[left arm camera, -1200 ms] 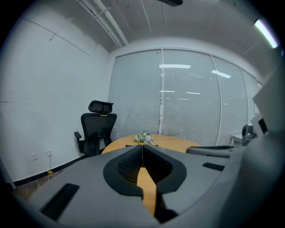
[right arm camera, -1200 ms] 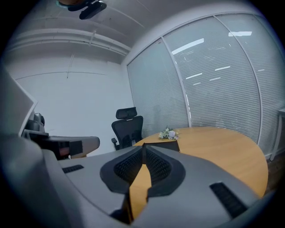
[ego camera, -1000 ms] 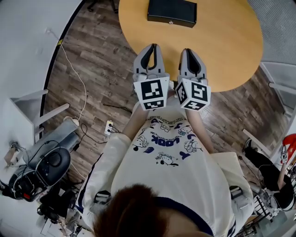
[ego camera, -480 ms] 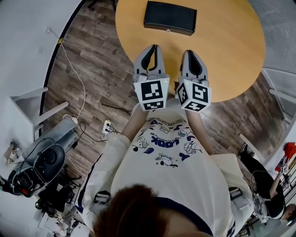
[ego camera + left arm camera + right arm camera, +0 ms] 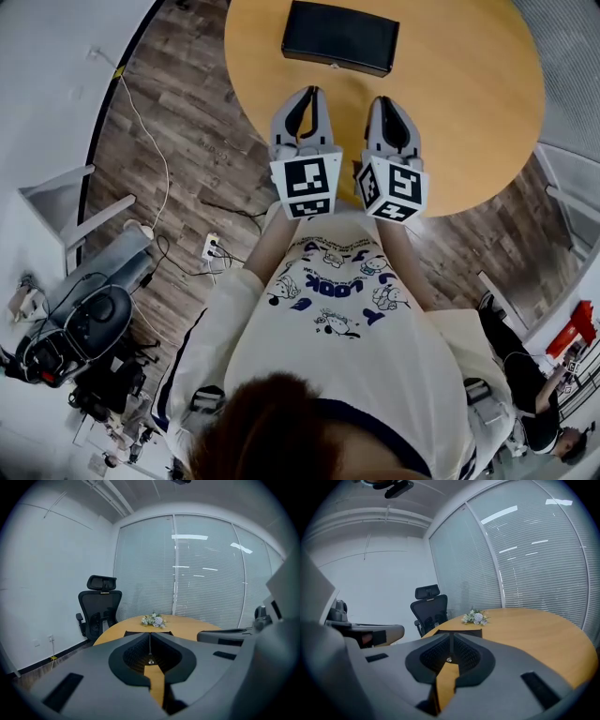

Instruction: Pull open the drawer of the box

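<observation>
1. The flat black rectangular box (image 5: 339, 37) lies on the far part of the round tan wooden counter (image 5: 469, 112). Its long front face is turned towards me, with a small pale knob (image 5: 331, 66) at the middle. The drawer looks fully in, so I judge the pull has not begun.
2. My left tool (image 5: 308, 95) hangs over the near part of the counter, well short of the box. Its jaws are pressed together with nothing between them.
3. My right tool (image 5: 382, 101) sits just beside it and parallel to it, jaws likewise closed and empty.
4. Both point at the box's front face. I read this as a ready stance, lined up so either can travel straight to the knob.
5. Closed jaws cannot take that knob, so one tool must part first. The box looks light and may slide towards me under the pull; the other tool could brace its top.
6. Beyond the box lie a small bunch of pale flowers (image 5: 153, 619) and, off the counter's far left, a black office chair (image 5: 99, 609), both clear of the approach.
</observation>
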A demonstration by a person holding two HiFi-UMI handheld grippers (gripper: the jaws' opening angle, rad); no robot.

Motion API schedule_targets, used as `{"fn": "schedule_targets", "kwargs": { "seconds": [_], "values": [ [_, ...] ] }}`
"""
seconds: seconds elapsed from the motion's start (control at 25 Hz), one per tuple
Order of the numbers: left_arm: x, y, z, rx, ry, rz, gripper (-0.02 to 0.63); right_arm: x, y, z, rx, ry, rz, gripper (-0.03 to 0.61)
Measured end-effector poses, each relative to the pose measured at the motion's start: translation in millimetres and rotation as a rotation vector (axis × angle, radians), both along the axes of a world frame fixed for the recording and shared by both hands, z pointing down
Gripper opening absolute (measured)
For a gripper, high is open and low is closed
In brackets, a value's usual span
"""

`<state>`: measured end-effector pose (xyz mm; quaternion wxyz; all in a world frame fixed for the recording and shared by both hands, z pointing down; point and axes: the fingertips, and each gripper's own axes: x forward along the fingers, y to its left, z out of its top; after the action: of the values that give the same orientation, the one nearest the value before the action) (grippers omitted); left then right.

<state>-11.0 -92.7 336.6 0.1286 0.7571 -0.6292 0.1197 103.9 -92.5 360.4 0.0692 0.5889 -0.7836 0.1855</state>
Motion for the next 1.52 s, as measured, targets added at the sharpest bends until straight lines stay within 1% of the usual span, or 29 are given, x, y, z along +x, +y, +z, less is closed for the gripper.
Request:
{"fn": "schedule_targets", "kwargs": {
  "seconds": [0.24, 0.68, 0.96, 1.16, 1.32, 1.52],
  "values": [
    [15.8, -8.8, 10.9, -0.020, -0.004, -0.002, 0.020, 15.7, -5.6, 10.6, -0.021, -0.010, -0.009, 0.042],
    [17.7, -27.8, 35.4, -0.086, 0.005, -0.001, 0.021, 12.3, -14.1, 31.4, -0.077, -0.011, -0.016, 0.043],
    [17.8, -41.2, 49.2, -0.120, 0.021, 0.046, 0.021, 5.4, -24.4, 43.8, -0.110, -0.010, -0.003, 0.043],
    [9.3, -54.7, 76.4, -0.171, 0.026, 0.079, 0.021, -5.7, -36.6, 64.7, -0.147, -0.004, 0.016, 0.041],
    [14.4, -57.9, 79.7, -0.192, 0.033, 0.091, 0.021, 0.5, -35.4, 63.6, -0.158, -0.001, 0.031, 0.041],
    [12.7, -66.9, 100.4, -0.244, 0.035, 0.105, 0.021, 3.1, -36.4, 77.2, -0.195, 0.008, 0.058, 0.042]
  ]
}}
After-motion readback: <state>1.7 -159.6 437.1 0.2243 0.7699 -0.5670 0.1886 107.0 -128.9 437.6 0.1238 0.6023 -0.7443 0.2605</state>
